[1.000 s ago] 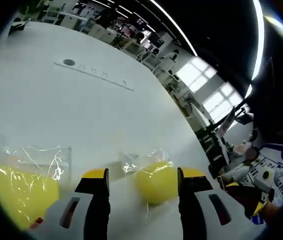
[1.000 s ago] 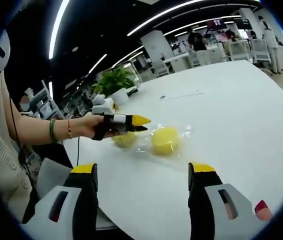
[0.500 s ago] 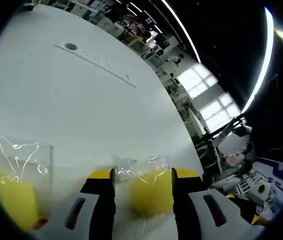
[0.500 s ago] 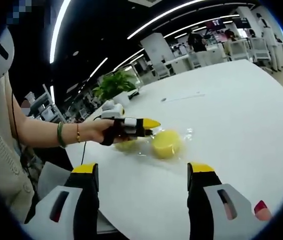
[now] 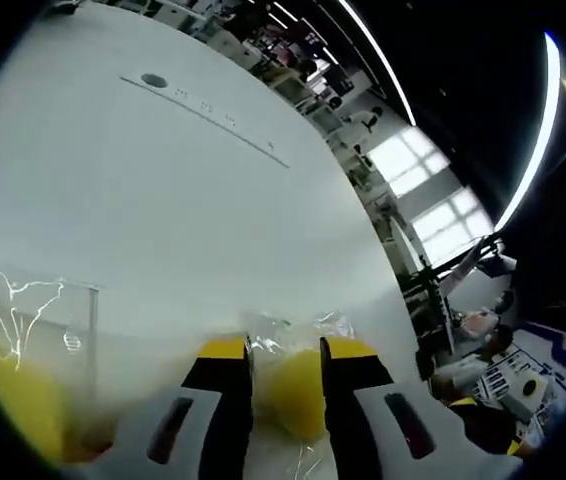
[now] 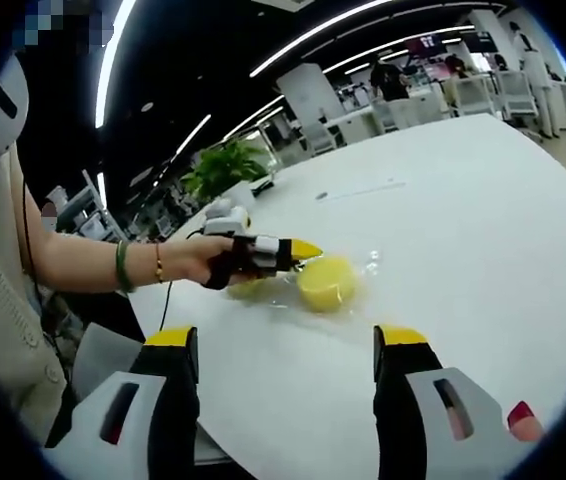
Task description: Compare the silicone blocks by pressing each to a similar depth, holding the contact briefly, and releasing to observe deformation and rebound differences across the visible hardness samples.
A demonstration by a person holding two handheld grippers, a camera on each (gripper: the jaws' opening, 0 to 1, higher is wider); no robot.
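The left gripper (image 5: 286, 352) has narrowed its jaws, now squeezing the bagged round yellow silicone block (image 5: 289, 392): press phase reached.

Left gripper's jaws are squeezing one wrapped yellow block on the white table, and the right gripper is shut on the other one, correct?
Not quite. In the right gripper view the right gripper has its jaws wide apart over bare white table, away from the other wrapped yellow block. The left gripper does have its jaws squeezing a wrapped yellow block, as the left gripper view shows.
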